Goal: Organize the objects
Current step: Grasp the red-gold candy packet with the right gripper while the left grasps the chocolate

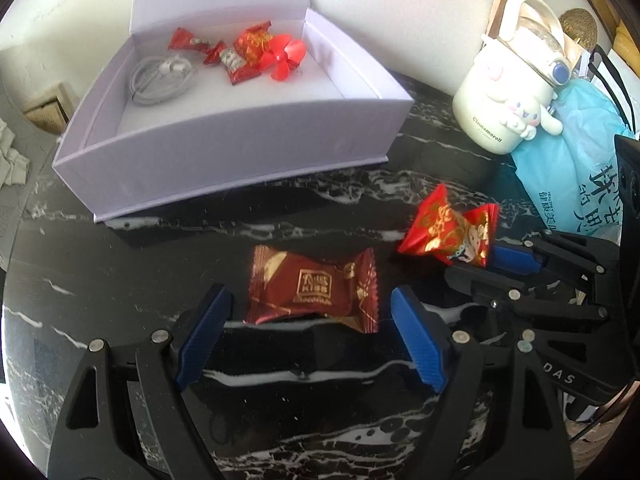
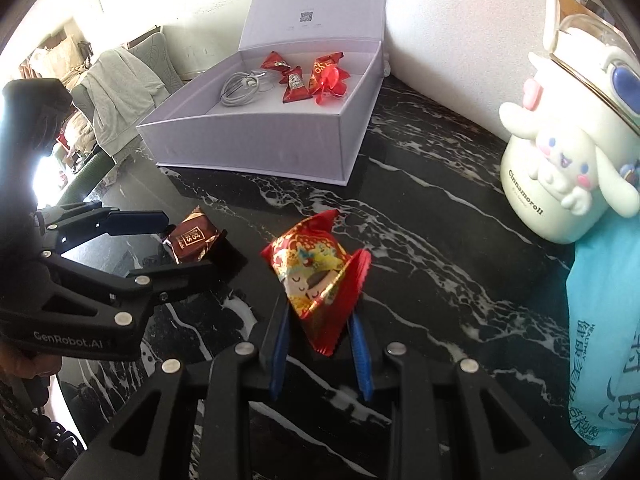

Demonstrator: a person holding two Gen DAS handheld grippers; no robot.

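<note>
A dark red chocolate candy (image 1: 312, 288) lies flat on the black marble table (image 1: 280, 420). My left gripper (image 1: 310, 294) is open and straddles it, with a gap on each side between its blue pads (image 1: 418, 340) and the wrapper. The right wrist view shows that left gripper (image 2: 186, 242) around the same candy (image 2: 194, 238). My right gripper (image 2: 318, 312) is shut on a bright red cartoon-print candy (image 2: 316, 276), held by its near end. An open white box (image 1: 224, 160) stands behind, holding red candies (image 1: 236, 56), a red fan (image 1: 286, 58) and a coiled white cable (image 1: 160, 80).
A cream Cinnamoroll bottle (image 1: 504, 100) stands at the right, against a blue plastic bag (image 1: 576, 176). A white cushion (image 1: 400, 12) rises behind the box. The table edge runs along the left, with a chair and cloth (image 2: 116, 92) beyond it.
</note>
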